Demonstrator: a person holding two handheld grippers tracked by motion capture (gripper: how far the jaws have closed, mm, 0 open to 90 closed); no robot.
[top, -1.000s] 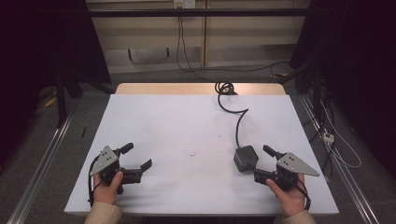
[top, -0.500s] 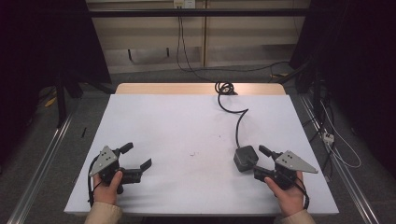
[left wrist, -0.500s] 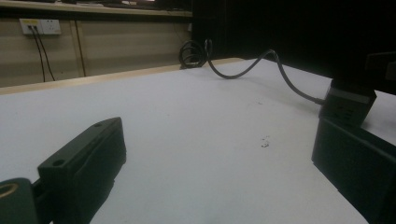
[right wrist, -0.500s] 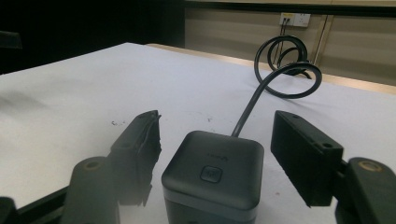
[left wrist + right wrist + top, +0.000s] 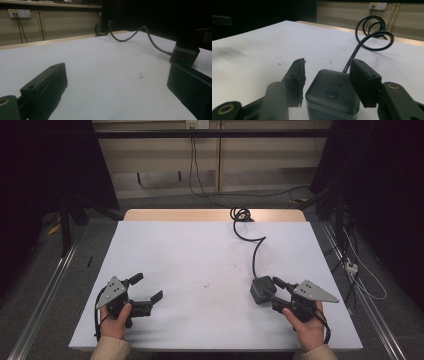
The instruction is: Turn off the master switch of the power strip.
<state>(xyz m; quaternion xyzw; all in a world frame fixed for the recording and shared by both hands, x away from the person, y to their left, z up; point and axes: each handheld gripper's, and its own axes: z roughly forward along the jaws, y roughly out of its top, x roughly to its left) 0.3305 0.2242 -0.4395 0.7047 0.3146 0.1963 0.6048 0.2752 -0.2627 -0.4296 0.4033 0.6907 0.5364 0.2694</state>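
A small black box with a button on top lies on the white table at the front right. Its black cable curls away to a coil at the far edge. My right gripper reaches around the box from the near side. Its jaws have just been closing, with the box between them and a thin gap still beside the left pad. My left gripper rests at the front left, open, with nothing between its jaws. Its view shows the box off to the right.
The table's wooden far edge faces a wall with sockets and hanging cables. Metal rails run along the floor on the left, and loose white cables lie on the right. A few small dark marks dot the table's middle.
The right gripper's jaws have drawn closer together around the black box. Both hands and the left gripper have stayed where they were.
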